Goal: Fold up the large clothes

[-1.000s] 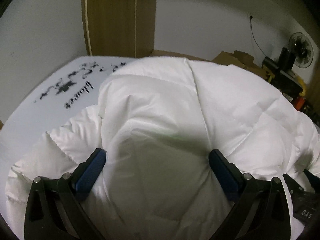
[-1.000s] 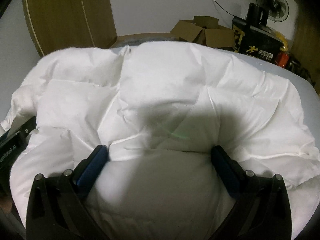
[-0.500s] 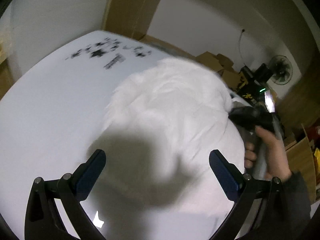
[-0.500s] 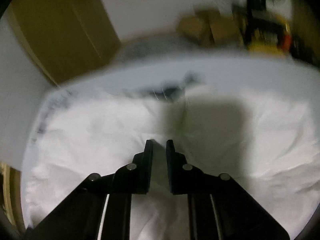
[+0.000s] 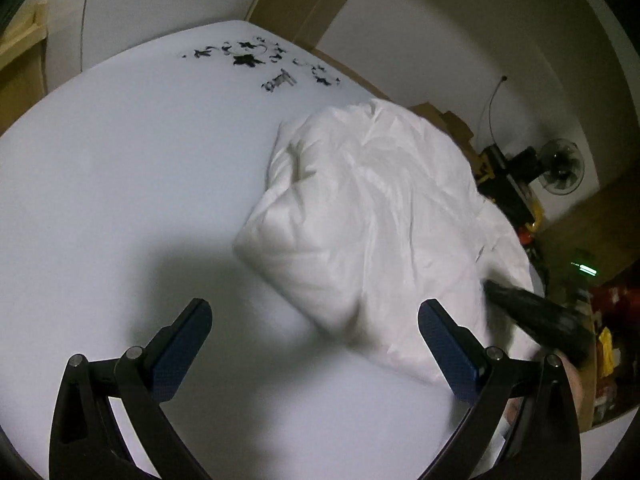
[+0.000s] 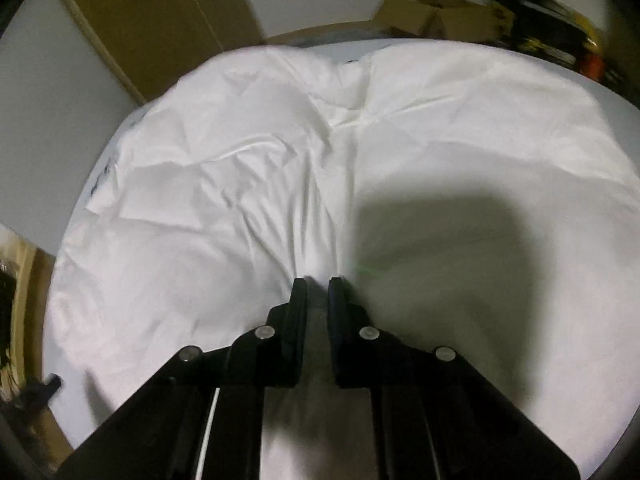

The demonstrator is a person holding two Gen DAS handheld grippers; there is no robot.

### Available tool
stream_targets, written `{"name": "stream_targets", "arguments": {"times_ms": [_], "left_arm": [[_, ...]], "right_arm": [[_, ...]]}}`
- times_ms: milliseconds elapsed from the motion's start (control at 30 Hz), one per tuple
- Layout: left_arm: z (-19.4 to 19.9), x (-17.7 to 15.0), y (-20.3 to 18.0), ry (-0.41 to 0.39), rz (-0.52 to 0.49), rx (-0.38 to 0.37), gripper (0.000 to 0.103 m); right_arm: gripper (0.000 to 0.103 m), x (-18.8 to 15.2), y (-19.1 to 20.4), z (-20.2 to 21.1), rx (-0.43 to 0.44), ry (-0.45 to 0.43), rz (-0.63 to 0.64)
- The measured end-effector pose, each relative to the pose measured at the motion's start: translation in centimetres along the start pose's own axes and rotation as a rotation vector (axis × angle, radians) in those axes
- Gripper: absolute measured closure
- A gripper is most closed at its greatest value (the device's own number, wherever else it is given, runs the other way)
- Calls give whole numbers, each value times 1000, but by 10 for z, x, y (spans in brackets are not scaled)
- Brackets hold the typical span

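A home bedroom, also used for storage. A wide white bed sheet (image 5: 132, 200) fills the lower left and centre of the left wrist view, with a black star-and-lettering print (image 5: 260, 60) near the top centre. A puffy white duvet (image 6: 320, 168) covers the middle of the right wrist view. Plain white walls (image 5: 420, 52) and tall wooden panels (image 6: 160, 20) stand along the top. Cardboard boxes (image 6: 424, 12) sit at the upper right, and a standing fan (image 5: 560, 166) shows at the right edge.
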State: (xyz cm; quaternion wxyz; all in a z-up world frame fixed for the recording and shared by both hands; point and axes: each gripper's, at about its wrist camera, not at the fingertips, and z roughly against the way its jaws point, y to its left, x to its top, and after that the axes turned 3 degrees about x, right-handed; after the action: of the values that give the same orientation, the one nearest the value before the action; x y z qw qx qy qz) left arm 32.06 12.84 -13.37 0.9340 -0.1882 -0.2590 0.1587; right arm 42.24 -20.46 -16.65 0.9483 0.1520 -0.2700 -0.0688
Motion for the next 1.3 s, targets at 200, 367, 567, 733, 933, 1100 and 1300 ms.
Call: {"name": "stream_targets", "arguments": {"times_ms": [200, 367, 567, 733, 933, 1100, 1300], "left_arm": [[-19, 5, 15, 76, 84, -36, 0], [-16, 3, 25, 71, 120, -80, 0], [-37, 4, 45, 157, 268, -238, 0], [-52, 15, 42, 167, 271, -303, 0], [-73, 32, 34, 184, 287, -341, 0], [-87, 50, 34, 169, 276, -331, 0], [-94, 56, 25, 151, 231, -311, 1]], "right_arm": [[94, -39, 4, -51, -29, 108, 62], [93, -58, 17, -64, -21, 171, 90], [53, -48, 2, -67, 106, 141, 25], [24, -61, 11, -50, 138, 54, 40], [24, -60, 2, -44, 182, 31, 27], [24, -56, -2, -32, 159, 14, 43], [30, -51, 10, -39, 194, 22, 63]]}}
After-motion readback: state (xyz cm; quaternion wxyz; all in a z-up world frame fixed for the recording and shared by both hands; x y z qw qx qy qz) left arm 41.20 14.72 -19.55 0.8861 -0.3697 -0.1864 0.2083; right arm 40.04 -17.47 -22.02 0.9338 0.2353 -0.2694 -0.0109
